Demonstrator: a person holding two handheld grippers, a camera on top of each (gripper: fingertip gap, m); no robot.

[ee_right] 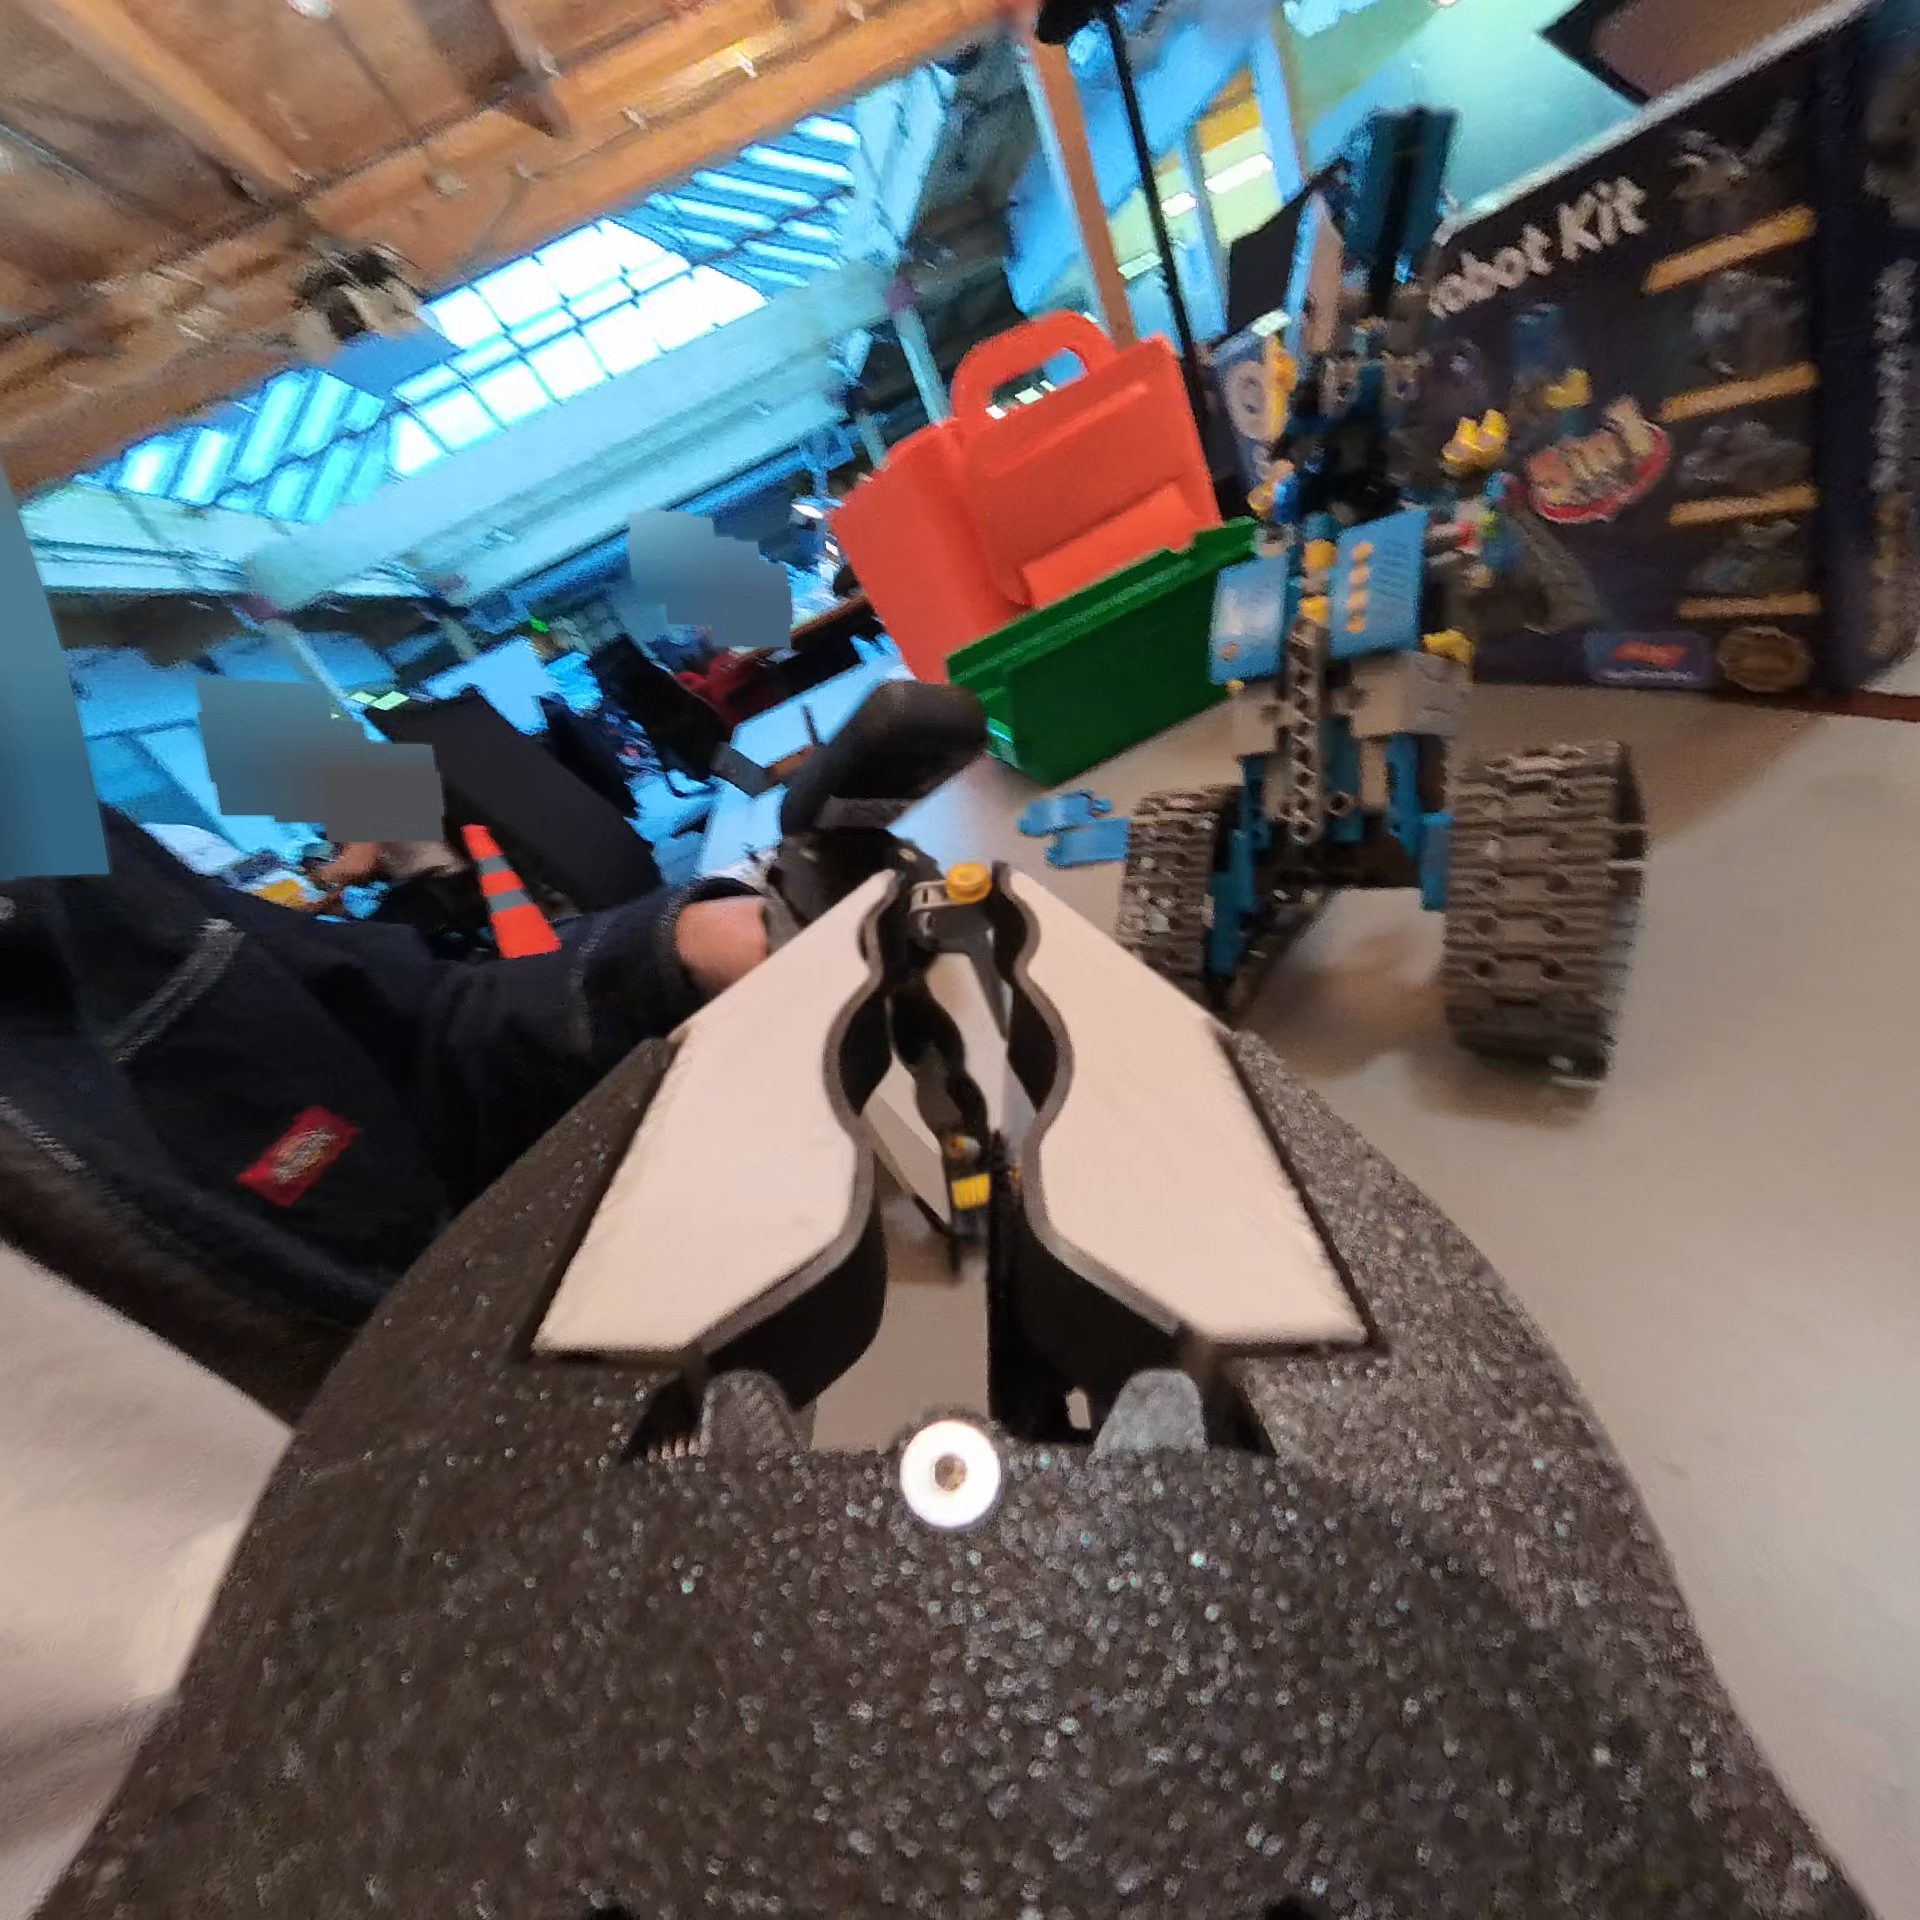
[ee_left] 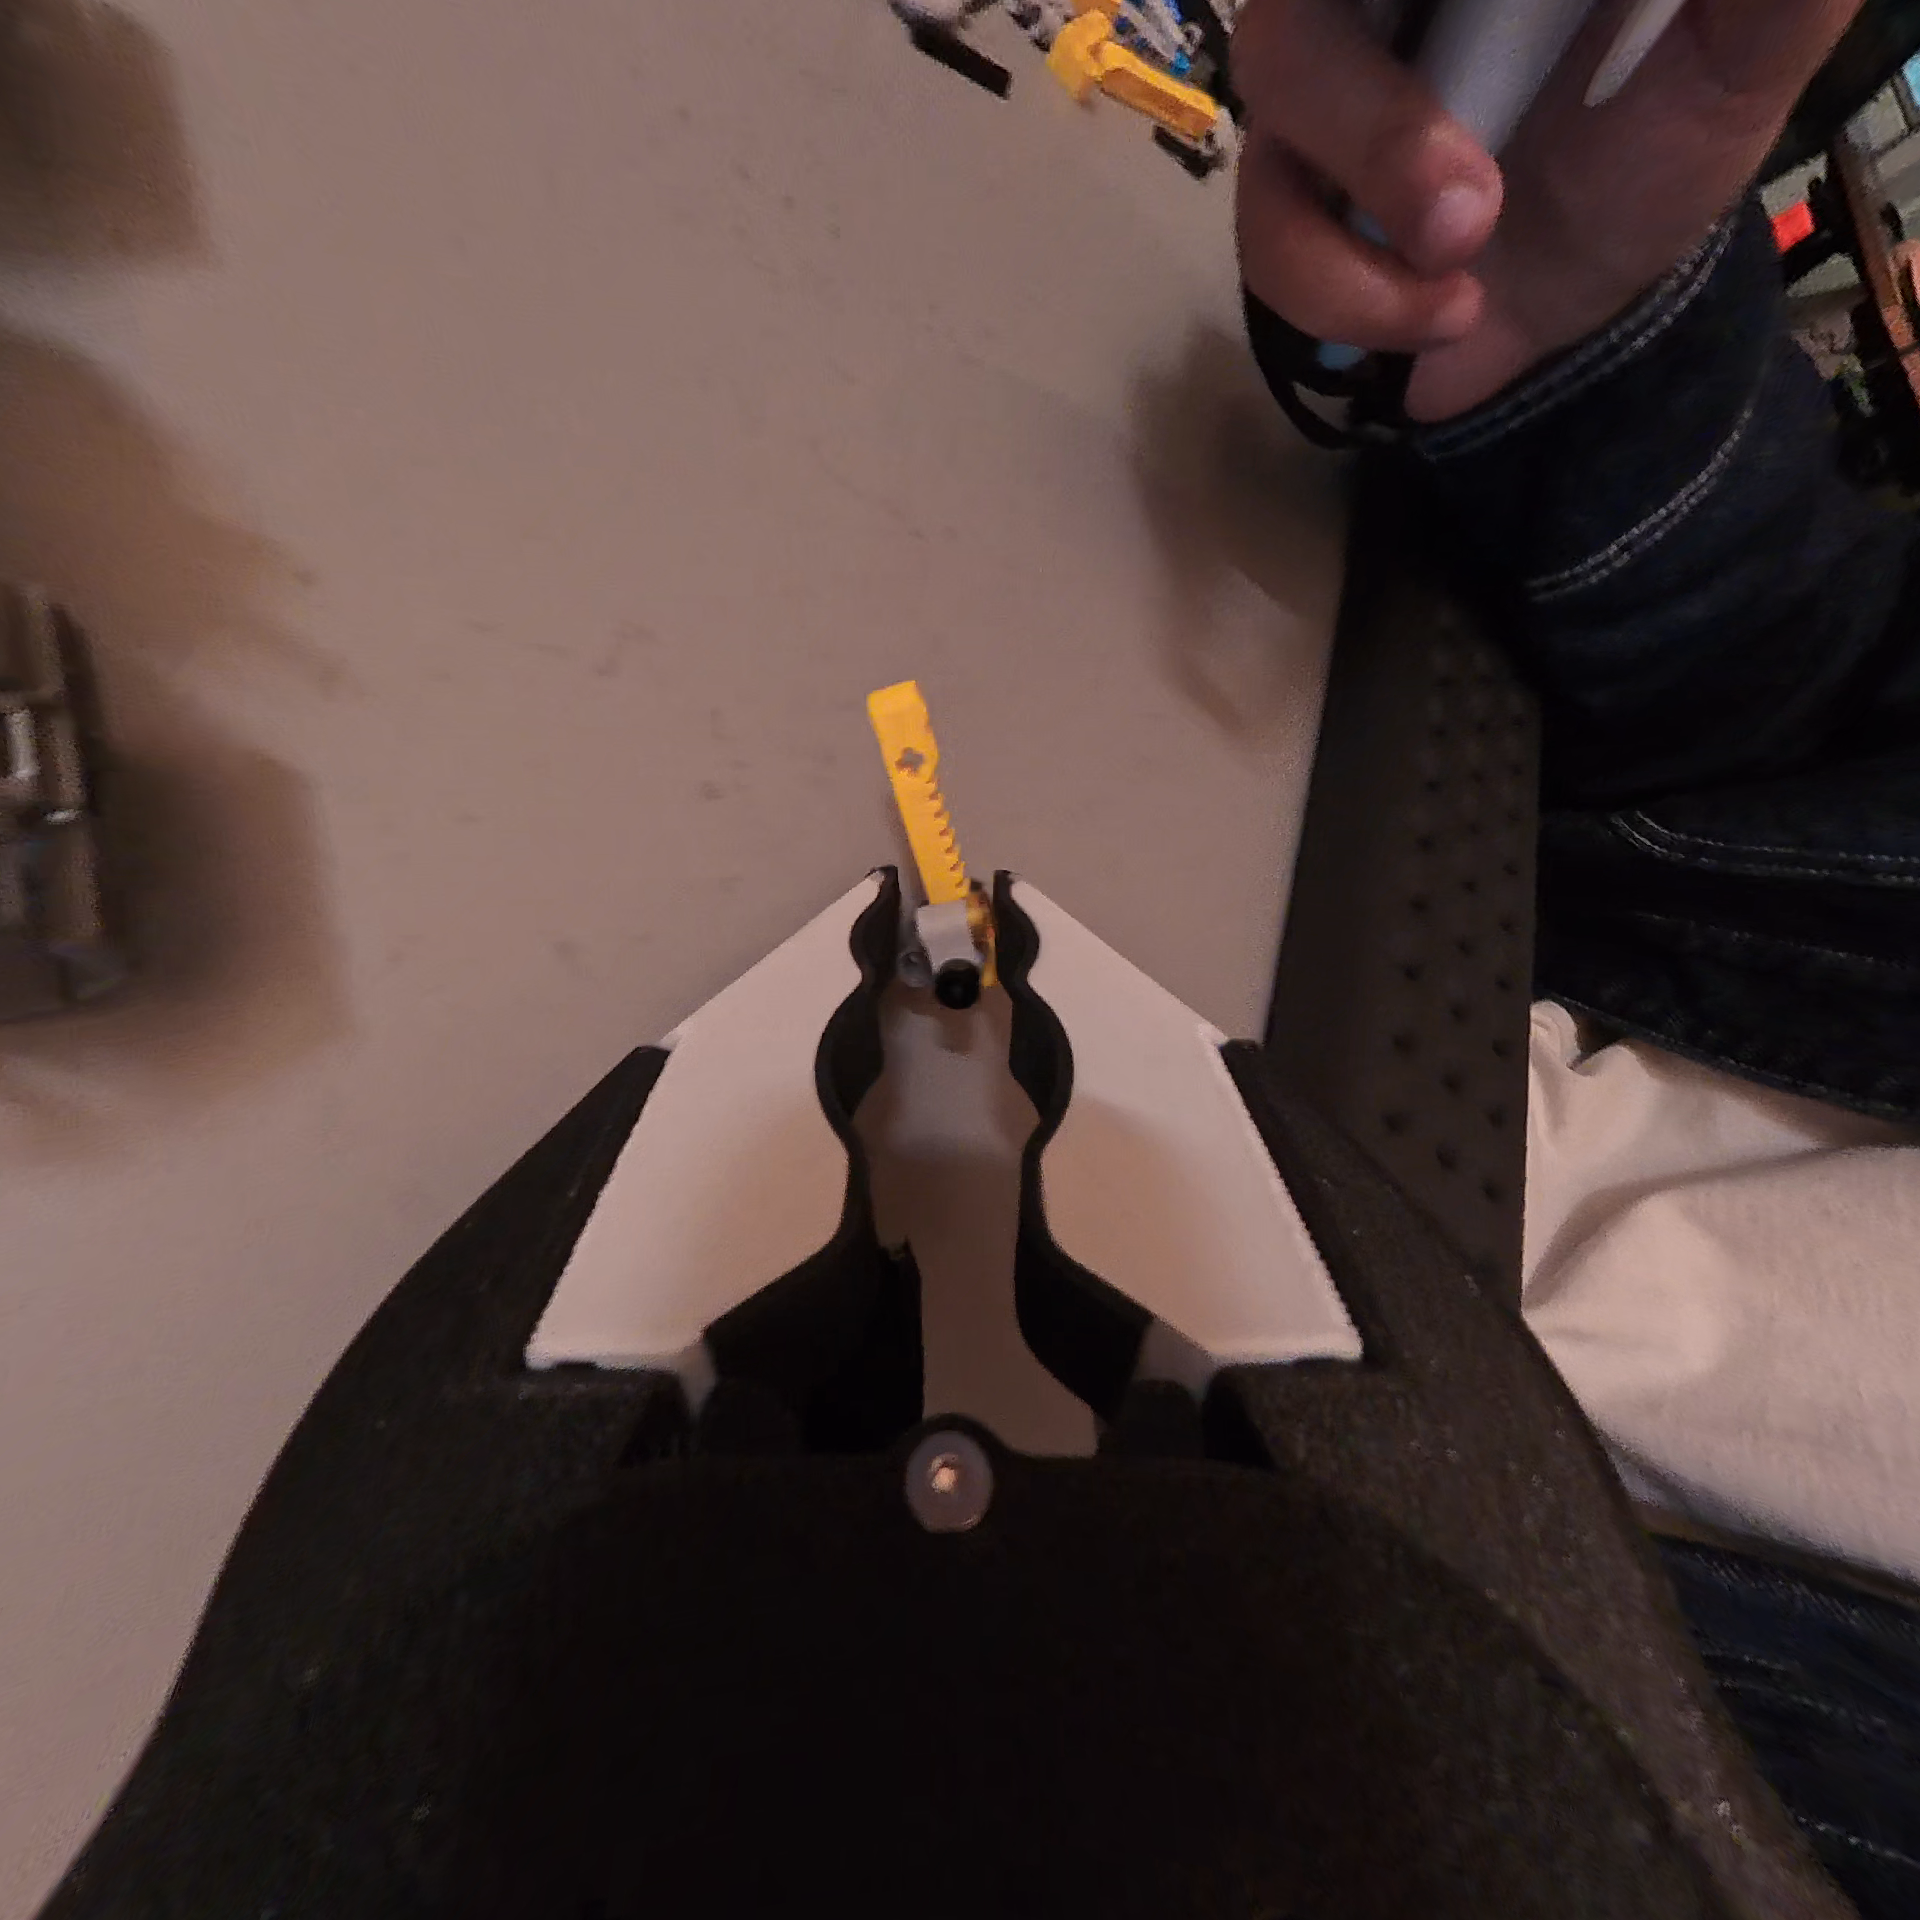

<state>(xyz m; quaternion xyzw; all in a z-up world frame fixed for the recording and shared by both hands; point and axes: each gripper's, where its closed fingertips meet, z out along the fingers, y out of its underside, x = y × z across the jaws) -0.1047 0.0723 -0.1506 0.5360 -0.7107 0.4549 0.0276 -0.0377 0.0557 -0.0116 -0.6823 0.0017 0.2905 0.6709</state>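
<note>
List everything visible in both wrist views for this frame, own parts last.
Toothed brick piece: one, yellow, clamped at left gripper's tip.
Small part: one, yellow-topped, black below, clamped at right gripper's tip.
Tracked brick vehicle: one, blue and grey, on table, right.
Case: one, orange, behind green bin.
Kit box: one, dark, far right.
Traffic cone: one, orange, background.
Hand: one, upper right.
Left gripper: shut.
Right gripper: shut.

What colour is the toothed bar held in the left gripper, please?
Yellow: the toothed bar shows best in the left wrist view.
</note>
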